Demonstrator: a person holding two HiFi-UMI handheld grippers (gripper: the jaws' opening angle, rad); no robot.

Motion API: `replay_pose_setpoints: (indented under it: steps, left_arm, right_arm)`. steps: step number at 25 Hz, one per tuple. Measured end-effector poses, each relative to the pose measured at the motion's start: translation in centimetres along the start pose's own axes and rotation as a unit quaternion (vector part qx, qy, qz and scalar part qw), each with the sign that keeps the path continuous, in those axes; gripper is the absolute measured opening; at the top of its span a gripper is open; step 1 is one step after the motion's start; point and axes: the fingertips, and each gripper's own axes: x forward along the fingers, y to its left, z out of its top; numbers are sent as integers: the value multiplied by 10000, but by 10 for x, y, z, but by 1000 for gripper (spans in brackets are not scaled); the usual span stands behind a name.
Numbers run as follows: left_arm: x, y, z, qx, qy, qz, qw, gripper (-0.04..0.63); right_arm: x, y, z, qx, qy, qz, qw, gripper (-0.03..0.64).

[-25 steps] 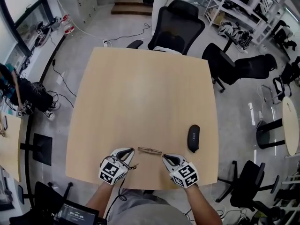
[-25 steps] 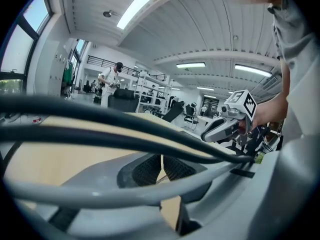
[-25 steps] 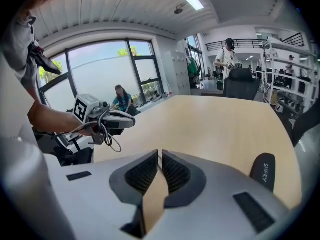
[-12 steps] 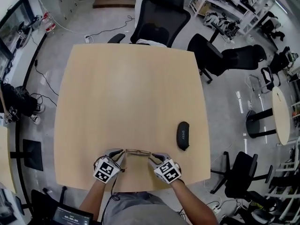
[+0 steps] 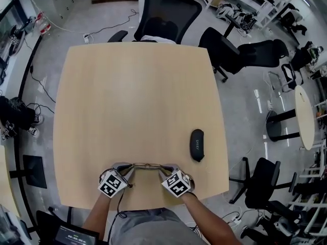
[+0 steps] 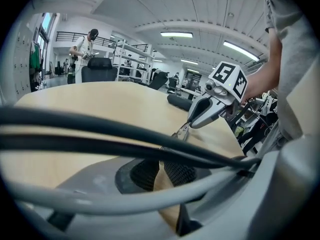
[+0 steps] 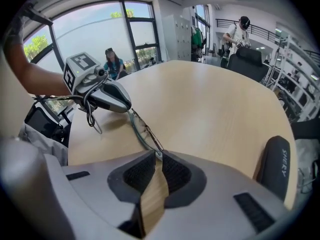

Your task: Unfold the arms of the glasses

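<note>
The thin wire-framed glasses (image 5: 147,166) lie folded near the front edge of the wooden table (image 5: 138,96), stretched between my two grippers. My left gripper (image 5: 131,169) has its jaws closed on the left end of the glasses. My right gripper (image 5: 163,169) is shut on the right end. In the right gripper view, the glasses (image 7: 143,132) run from between the pads (image 7: 158,157) to the left gripper (image 7: 108,97). In the left gripper view, dark cables hide most of the frame (image 6: 182,131), and the jaws (image 6: 161,167) stand almost together.
A black glasses case (image 5: 196,145) lies on the table to the right of my grippers, also seen as the case (image 7: 273,165) in the right gripper view. Office chairs (image 5: 166,11) stand behind the table's far edge. People stand in the background.
Both grippers have moved inward from either side to the ends of the glasses and closed on them. The case has not moved.
</note>
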Motion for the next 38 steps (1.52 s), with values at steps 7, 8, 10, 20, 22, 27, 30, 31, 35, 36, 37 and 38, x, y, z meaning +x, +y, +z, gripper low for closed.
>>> replay_pose_setpoints:
  steps: [7, 8, 10, 20, 22, 27, 30, 31, 35, 36, 37, 38]
  left_arm:
    - [4, -10, 2, 3, 30, -85, 10000, 9]
    - [4, -9, 2, -58, 14, -37, 10000, 9]
    - [4, -8, 3, -229, -21, 57, 9997, 9]
    - [4, -25, -4, -500, -77, -21, 9987, 9]
    - [6, -32, -4, -492, -63, -84, 9987, 9]
    - [12, -59, -13, -492, 35, -321, 9983, 9]
    - [17, -82, -14, -442, 73, -482, 9978, 9]
    - [20, -89, -15, -434, 72, -533, 9976, 9]
    - [26, -105, -15, -421, 61, -620, 9972, 9]
    - [27, -107, -14, -448, 47, -623, 9970, 9]
    - [27, -108, -14, -473, 26, -626, 9969, 9]
    - [27, -110, -13, -481, -2, -633, 9968, 9]
  right_arm:
    - [0, -11, -3, 79, 37, -471, 9989, 37]
    - [-1, -11, -3, 100, 36, -505, 9987, 37]
    - [-2, -11, -4, 137, 38, -531, 9985, 34]
    - [-10, 0, -14, 221, -12, -456, 9987, 32]
    - [-11, 3, -15, 187, -14, -443, 9988, 31]
    - [-12, 25, -13, -20, -6, -249, 9997, 28]
    - [-9, 46, -15, -240, 25, -18, 9997, 28]
    - [-7, 54, -16, -325, 43, 76, 9994, 28]
    - [0, 78, -20, -647, 129, 384, 9971, 29]
    - [1, 79, -21, -704, 134, 419, 9965, 29]
    - [1, 80, -22, -753, 129, 452, 9961, 29]
    - [1, 80, -22, -793, 120, 492, 9956, 29]
